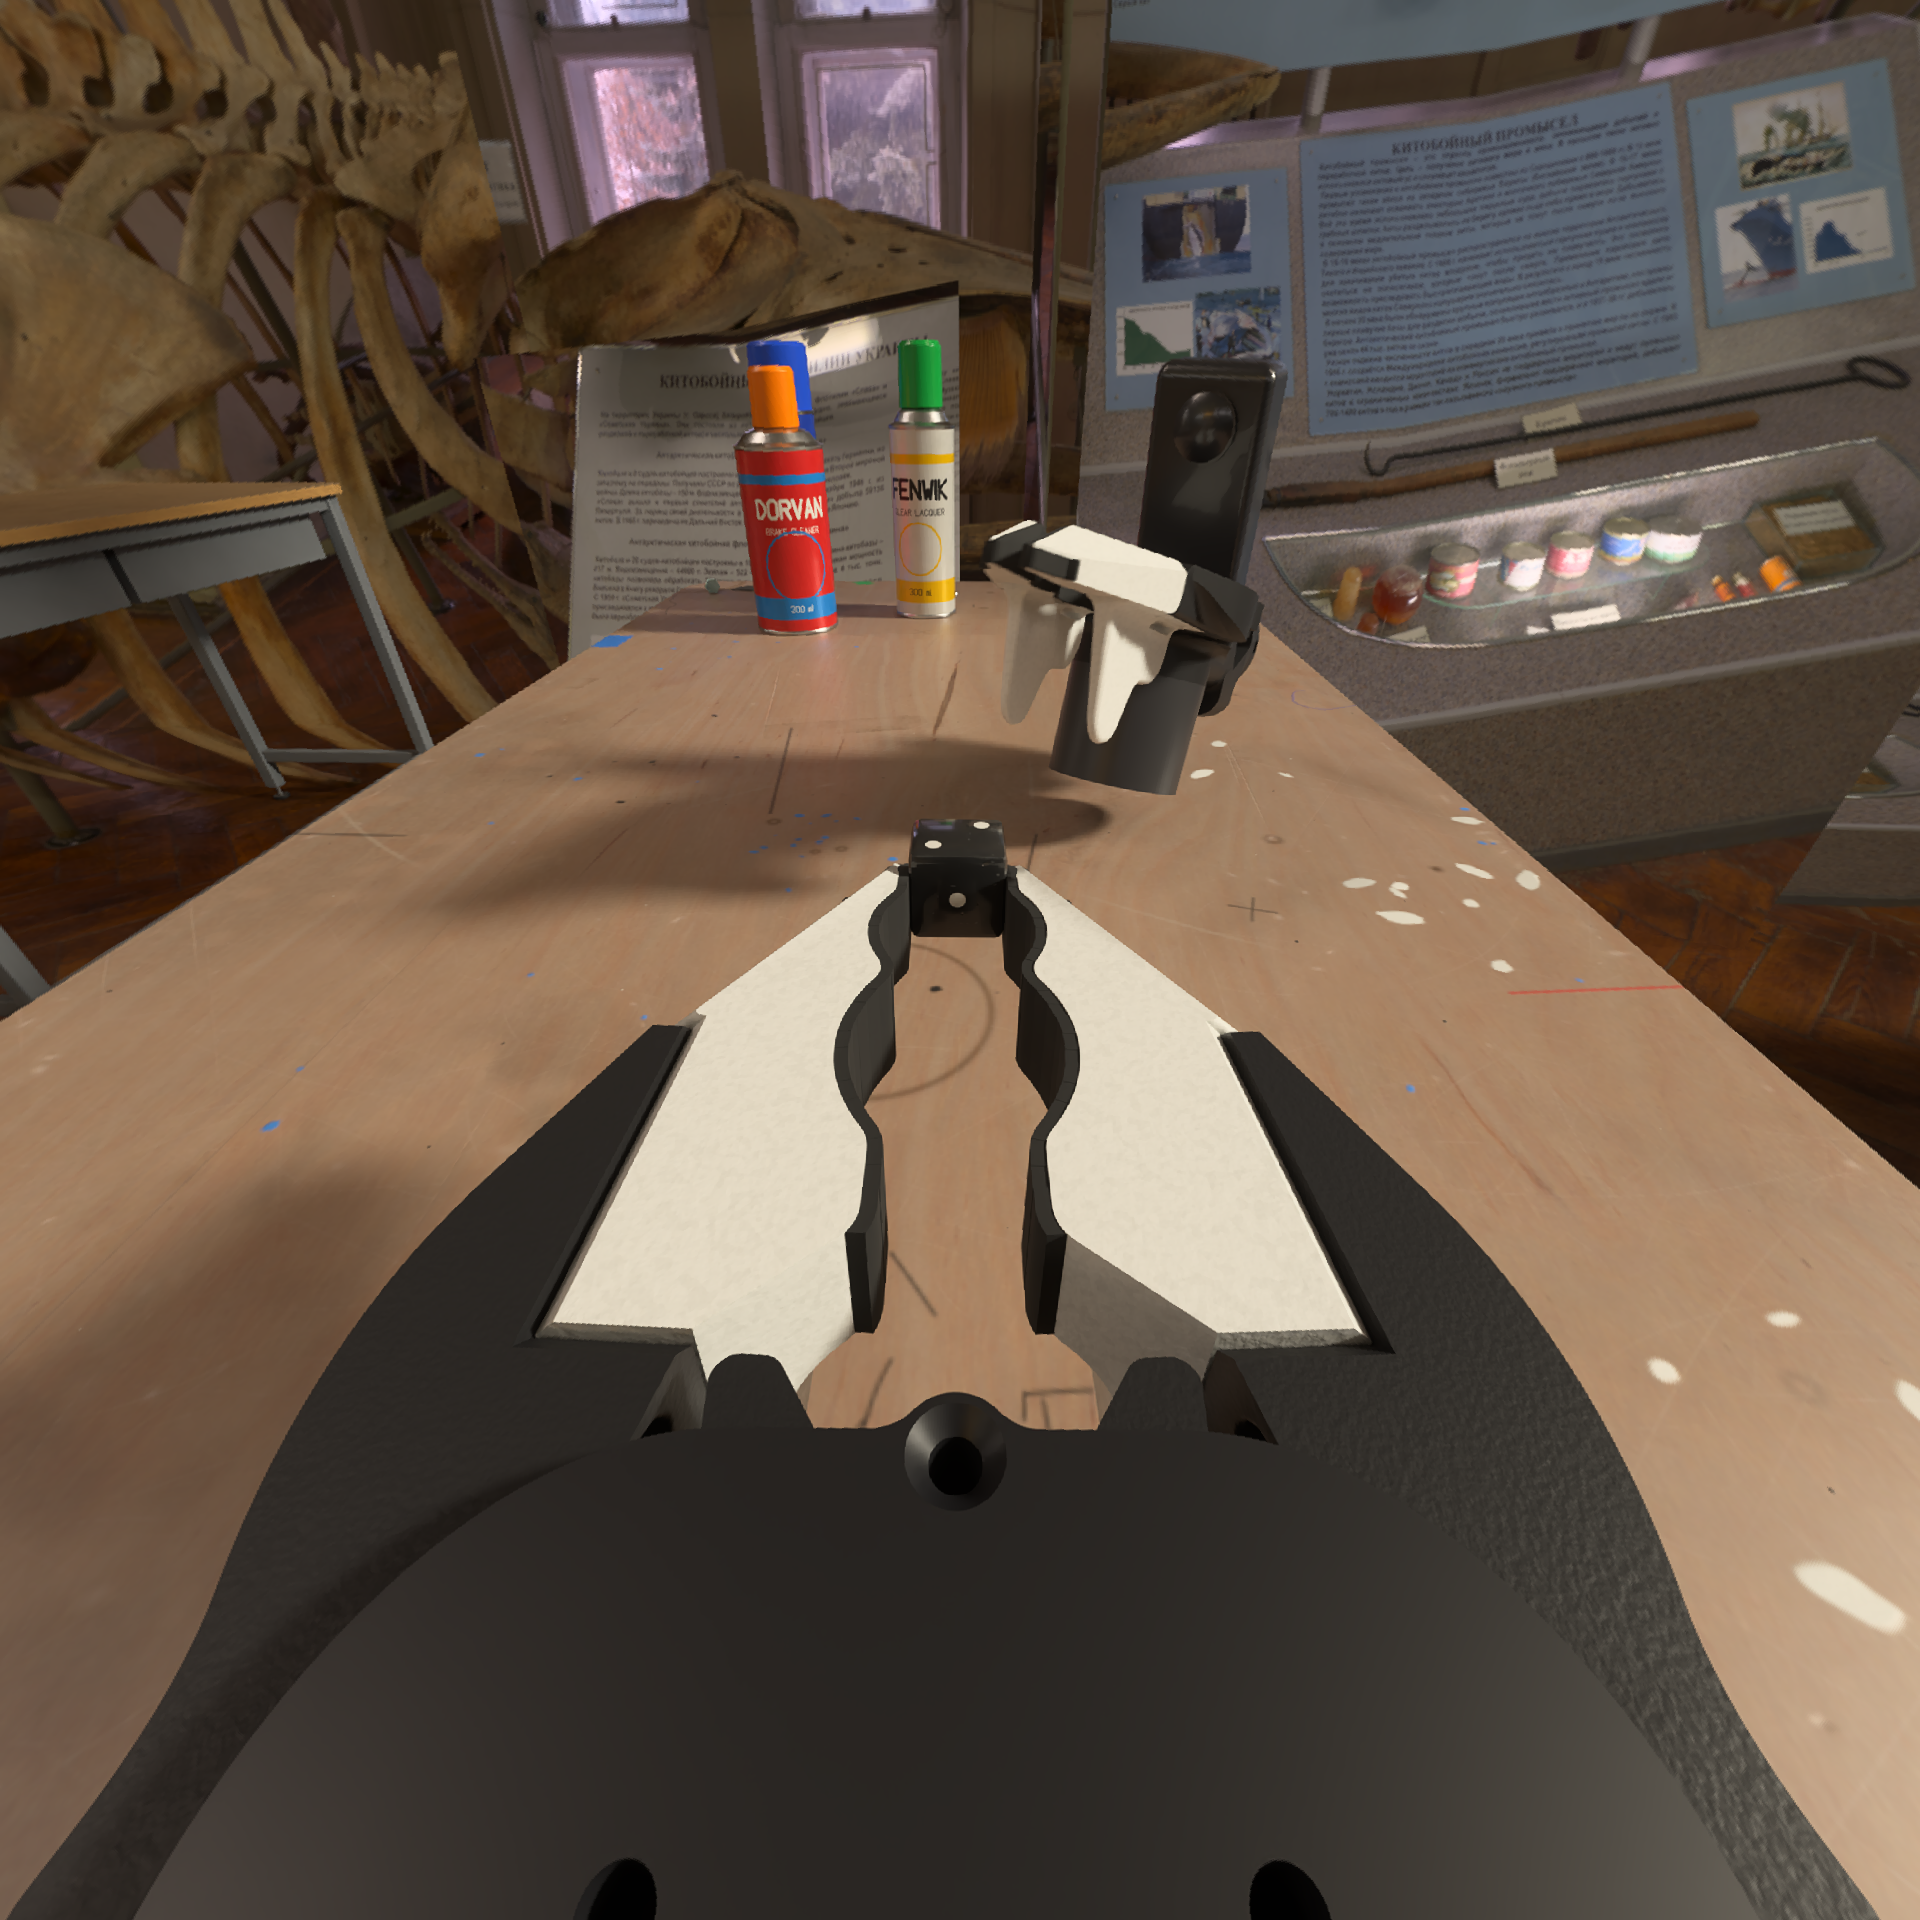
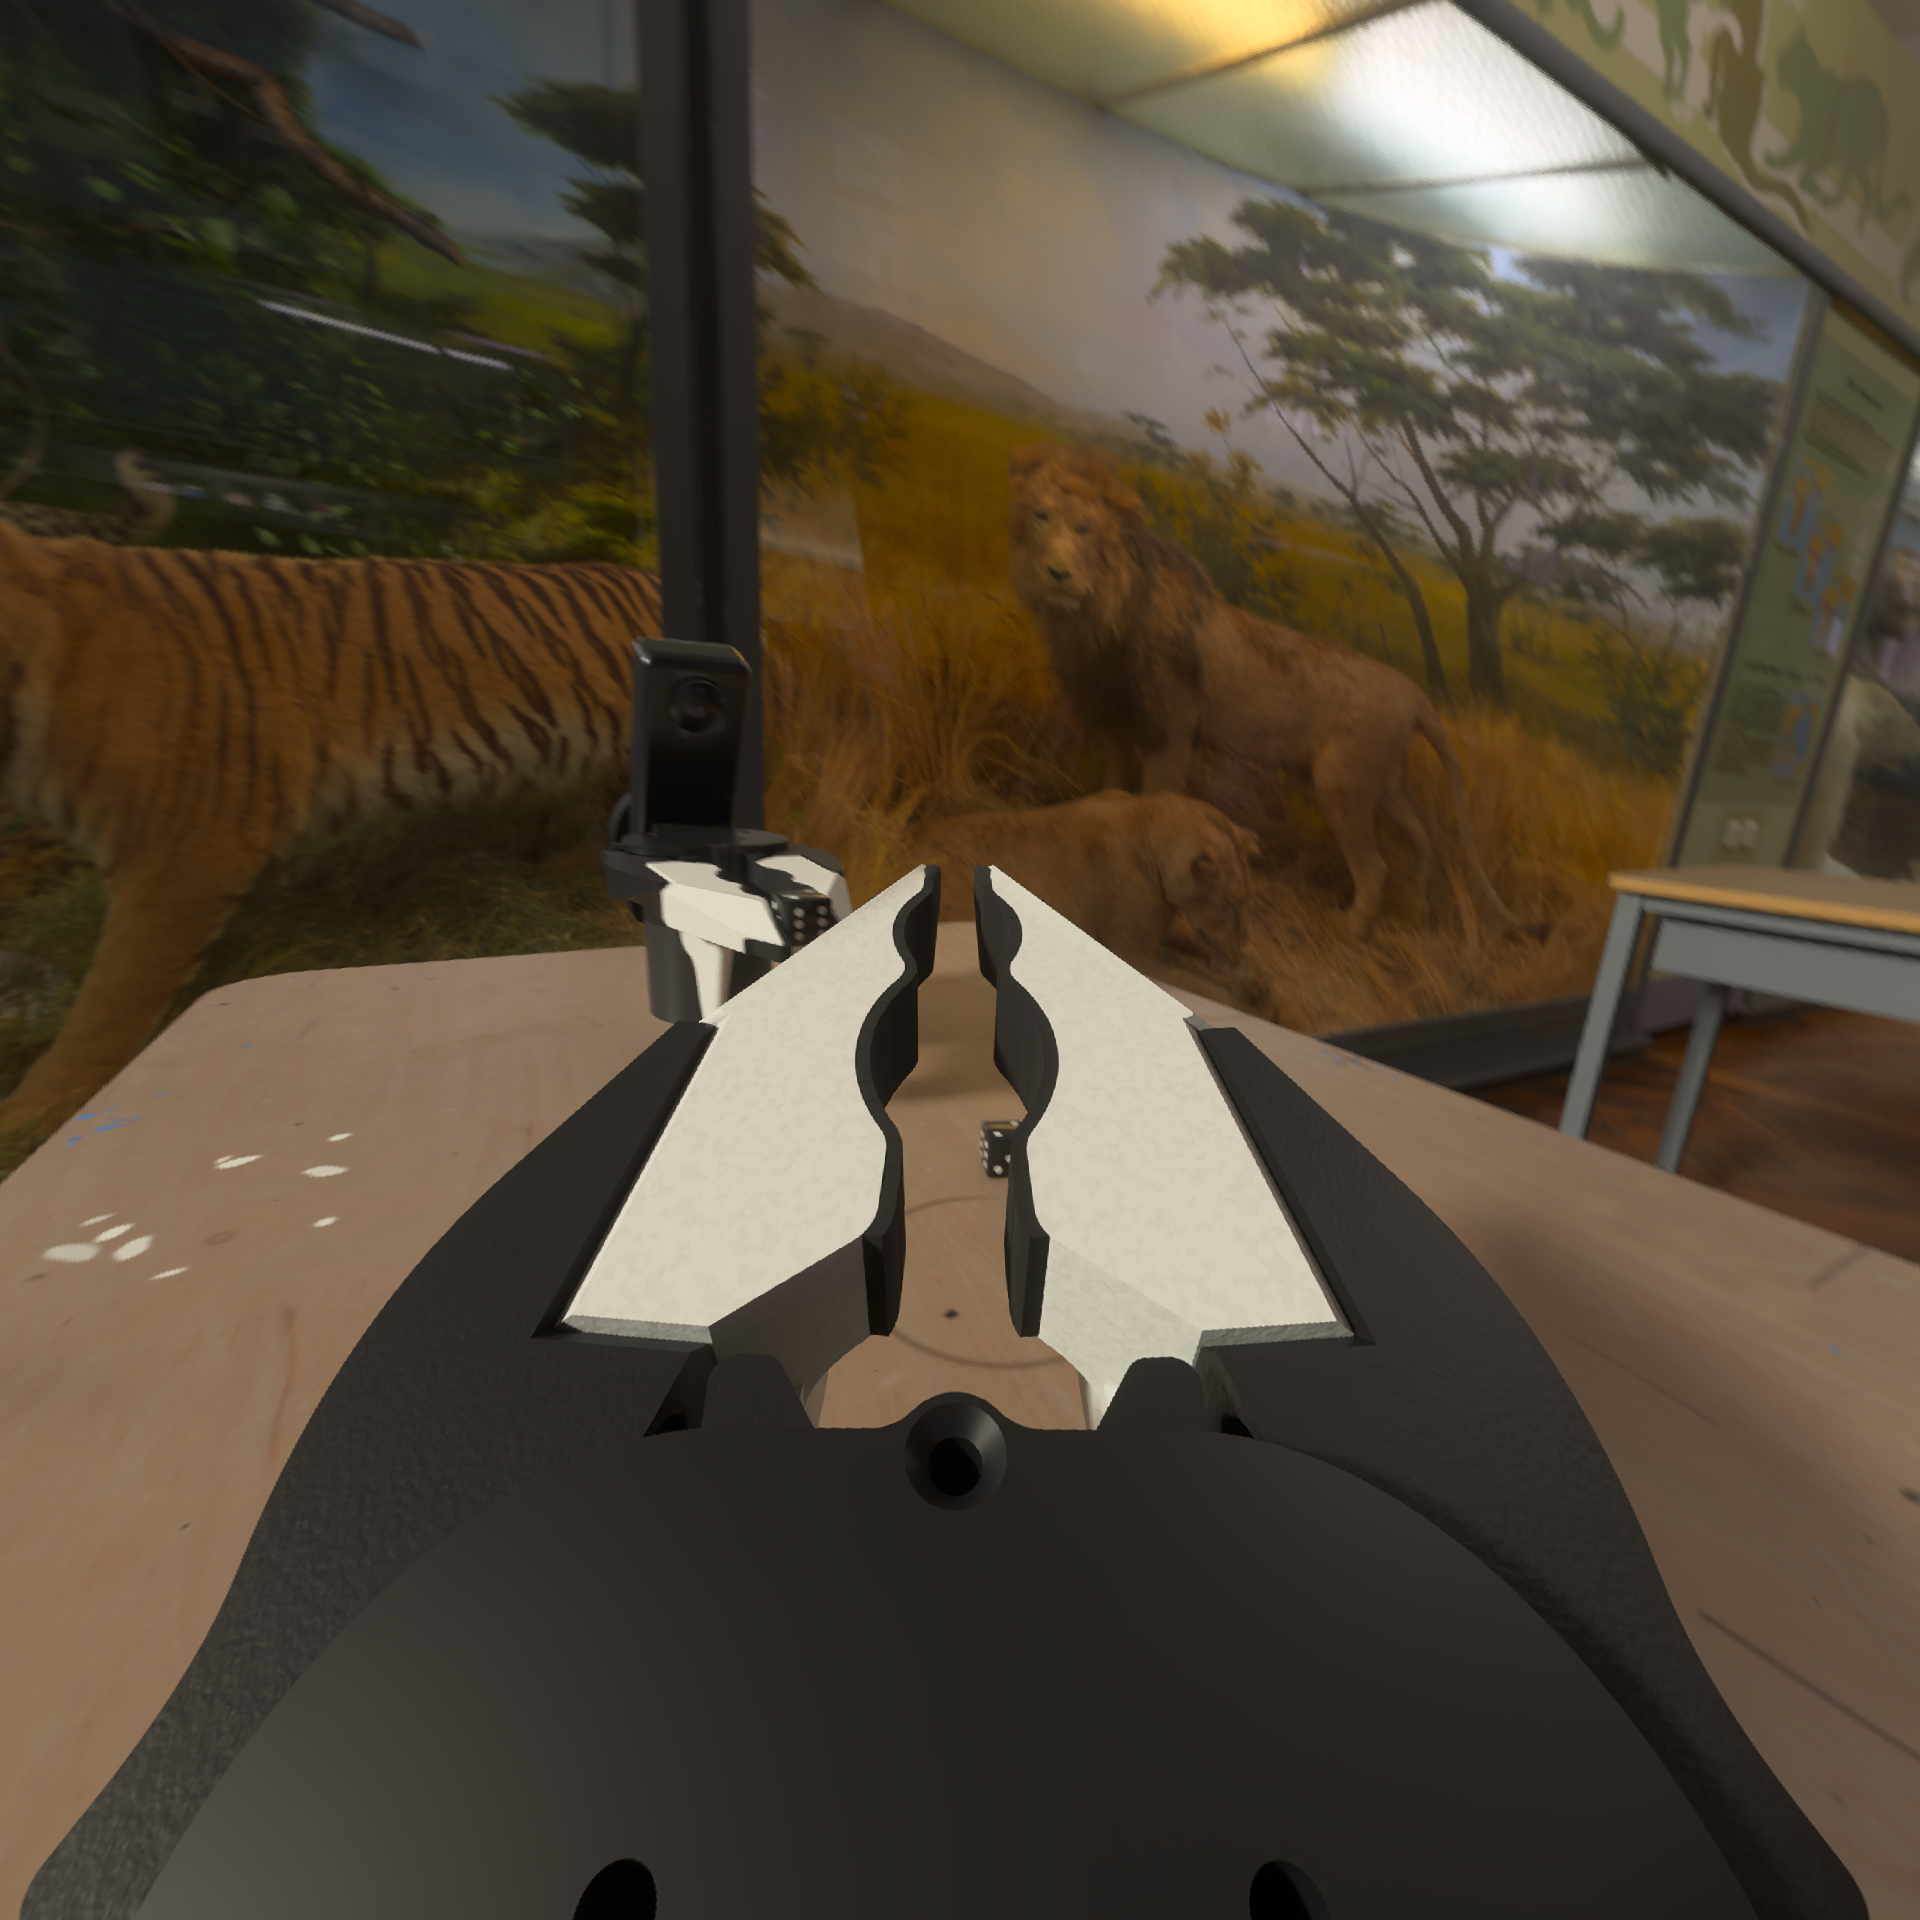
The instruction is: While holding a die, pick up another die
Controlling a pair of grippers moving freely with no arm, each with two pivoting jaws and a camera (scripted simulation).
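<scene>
My left gripper (image 1: 956,896) is shut on a black die (image 1: 956,902) with white pips, pinched between its fingertips just above the wooden table (image 1: 520,935). In the right wrist view the left gripper (image 2: 790,914) shows farther off with this held die (image 2: 808,914). My right gripper (image 2: 956,883) is empty, its jaws closed to a narrow slit. It hovers above the table with its fingers pointing down in the left wrist view (image 1: 1060,717). A second black die (image 2: 995,1148) lies on the table below the right gripper's fingers, partly hidden by the right finger (image 2: 1122,1122).
Three spray cans stand at the table's far end: a red one with an orange cap (image 1: 787,530), one with a blue cap (image 1: 781,358) behind it, and a white and yellow one with a green cap (image 1: 923,499). A grey side table (image 2: 1766,935) stands beyond the table edge.
</scene>
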